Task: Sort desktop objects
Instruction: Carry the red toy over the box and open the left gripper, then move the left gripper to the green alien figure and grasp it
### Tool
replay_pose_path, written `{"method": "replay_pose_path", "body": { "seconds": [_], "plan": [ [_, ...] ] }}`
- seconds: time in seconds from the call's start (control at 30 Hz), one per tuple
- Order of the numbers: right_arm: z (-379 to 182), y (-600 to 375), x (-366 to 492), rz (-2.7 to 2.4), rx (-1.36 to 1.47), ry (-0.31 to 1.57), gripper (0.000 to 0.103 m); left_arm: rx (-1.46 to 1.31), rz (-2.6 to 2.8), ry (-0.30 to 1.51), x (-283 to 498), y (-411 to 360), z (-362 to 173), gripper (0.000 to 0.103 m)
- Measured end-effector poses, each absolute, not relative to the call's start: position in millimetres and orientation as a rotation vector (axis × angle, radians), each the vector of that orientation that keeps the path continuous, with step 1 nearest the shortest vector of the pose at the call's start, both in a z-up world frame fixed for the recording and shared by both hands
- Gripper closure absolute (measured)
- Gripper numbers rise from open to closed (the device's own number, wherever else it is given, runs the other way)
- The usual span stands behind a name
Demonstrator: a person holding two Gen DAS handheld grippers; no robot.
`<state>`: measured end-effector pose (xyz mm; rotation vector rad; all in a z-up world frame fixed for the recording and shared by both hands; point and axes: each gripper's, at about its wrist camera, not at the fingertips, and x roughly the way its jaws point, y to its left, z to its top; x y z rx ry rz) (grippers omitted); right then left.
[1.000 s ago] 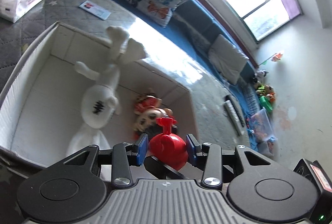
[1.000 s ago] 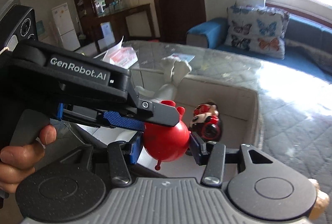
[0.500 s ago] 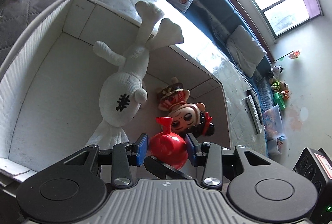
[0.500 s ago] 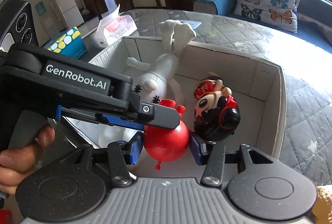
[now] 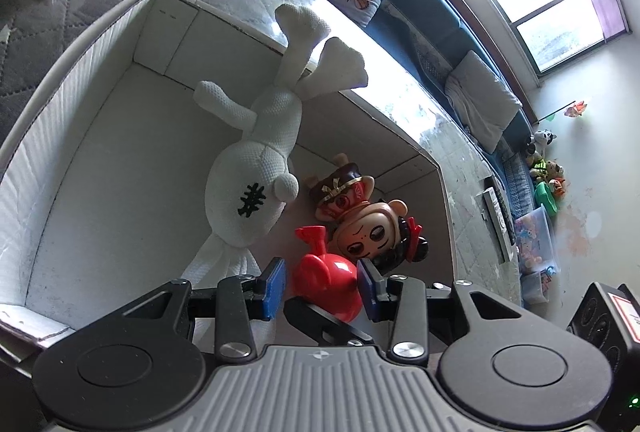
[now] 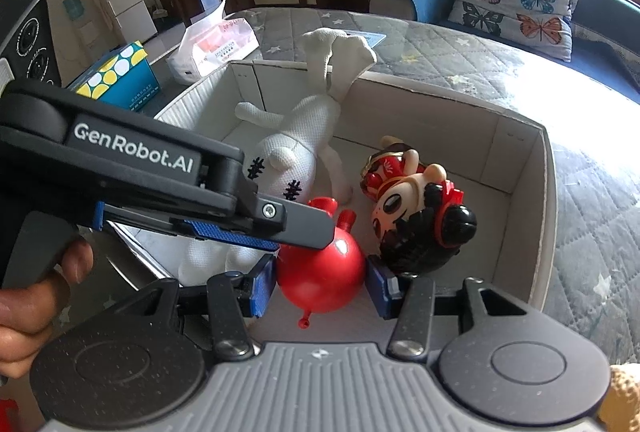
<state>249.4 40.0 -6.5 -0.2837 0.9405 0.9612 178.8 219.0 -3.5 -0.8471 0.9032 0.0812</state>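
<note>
One white box holds three toys: one white plush, one big-headed doll and one red round toy at its near end. Both the left gripper and the right gripper clasp the red toy between narrow fingers, just beside the doll.

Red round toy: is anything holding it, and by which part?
Both the left gripper and right gripper appear to clamp the red toy by its round body, pads on opposite sides.
</note>
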Motion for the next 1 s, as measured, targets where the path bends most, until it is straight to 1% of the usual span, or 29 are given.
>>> {"method": "replay_pose_path", "body": {
  "seconds": [0.37,0.77,0.8,0.83,0.87,1.0],
  "plan": [
    [12,28,237,0.97,-0.242,0.88,0.053,-0.799,0.09,0.864,166,212,13,0.061],
    [45,-16,205,0.941,-0.156,0.74,0.051,-0.691,0.047,0.776,139,179,48,0.061],
    [47,-20,202,0.934,-0.151,0.728,0.05,-0.682,0.04,0.77,137,176,50,0.061],
    [49,-25,198,0.925,-0.149,0.713,0.042,-0.676,0.033,0.764,134,172,52,0.061],
    [50,-31,194,0.918,-0.147,0.698,0.037,-0.673,0.026,0.758,131,169,54,0.061],
    [53,-50,180,0.897,-0.142,0.661,0.037,-0.657,-0.007,0.739,121,154,58,0.061]
  ]
}}
